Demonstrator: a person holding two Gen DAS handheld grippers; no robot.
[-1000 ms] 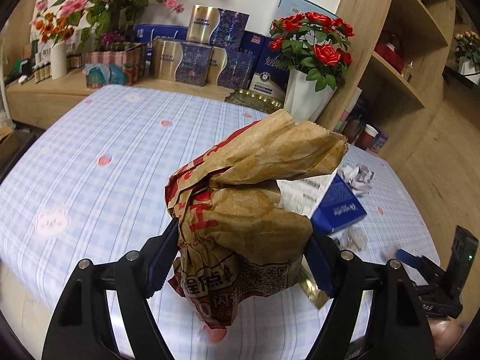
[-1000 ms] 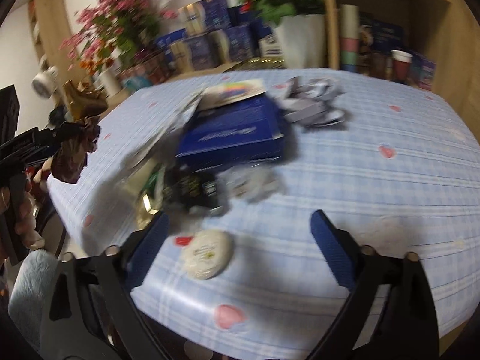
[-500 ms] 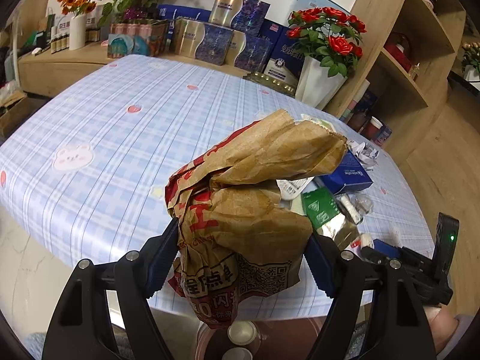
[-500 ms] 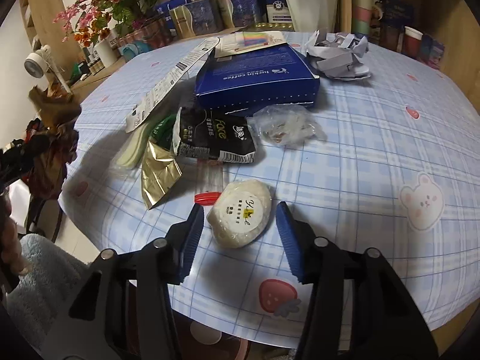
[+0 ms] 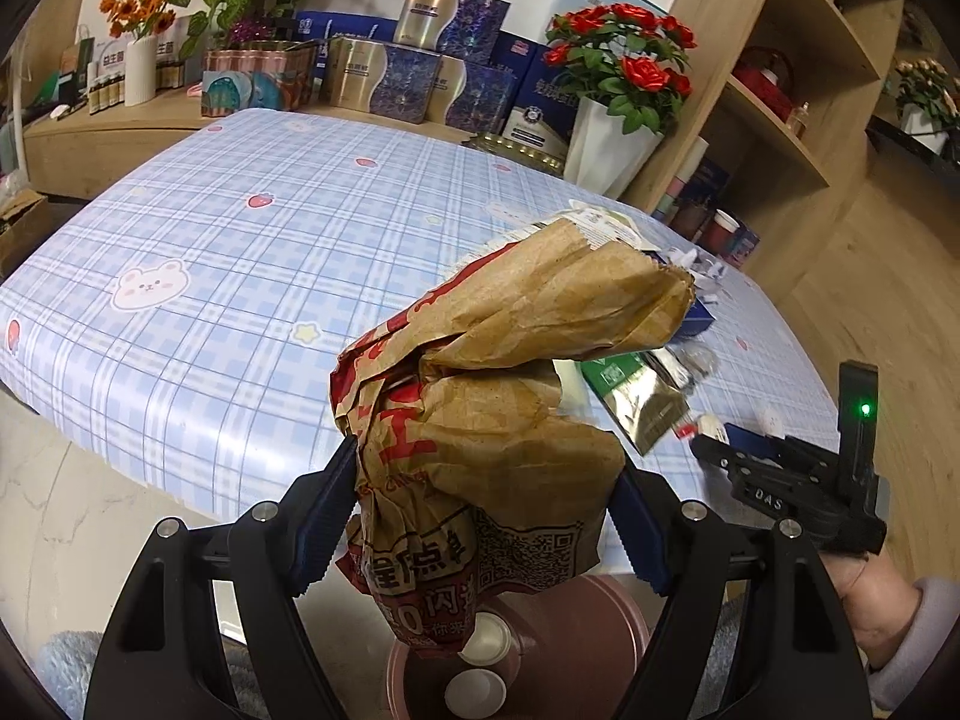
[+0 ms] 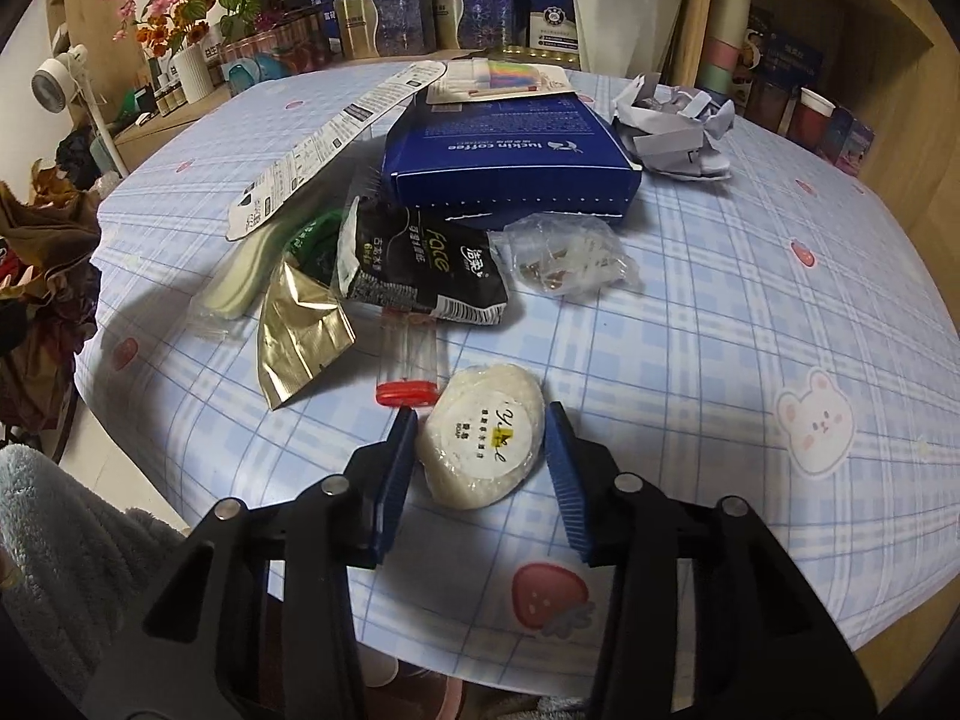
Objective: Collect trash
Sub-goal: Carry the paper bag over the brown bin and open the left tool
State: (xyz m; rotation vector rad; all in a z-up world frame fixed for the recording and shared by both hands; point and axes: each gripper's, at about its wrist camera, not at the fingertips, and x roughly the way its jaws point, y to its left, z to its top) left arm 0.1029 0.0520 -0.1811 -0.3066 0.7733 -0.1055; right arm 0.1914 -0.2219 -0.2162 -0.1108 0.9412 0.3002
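My left gripper [image 5: 480, 516] is shut on a crumpled brown paper bag [image 5: 492, 420] with red print, held past the table's near edge above a maroon trash bin [image 5: 540, 648] that holds white lids. My right gripper [image 6: 480, 450] has its jaws closed in around a white wrapped round soap [image 6: 483, 441] lying on the tablecloth near the front edge; whether the pads touch it is unclear. The right gripper also shows in the left wrist view [image 5: 750, 468].
Behind the soap lie a red-capped clear tube [image 6: 408, 360], a gold foil packet [image 6: 300, 330], a black Face packet [image 6: 414, 264], a clear plastic wrapper [image 6: 567, 261], a blue luckin coffee box [image 6: 510, 150] and crumpled paper [image 6: 678, 126]. Boxes, flower vases and wooden shelves stand behind the table.
My left gripper drew back off the table with the paper bag to above the bin. My right gripper advanced and its jaws narrowed around the soap.
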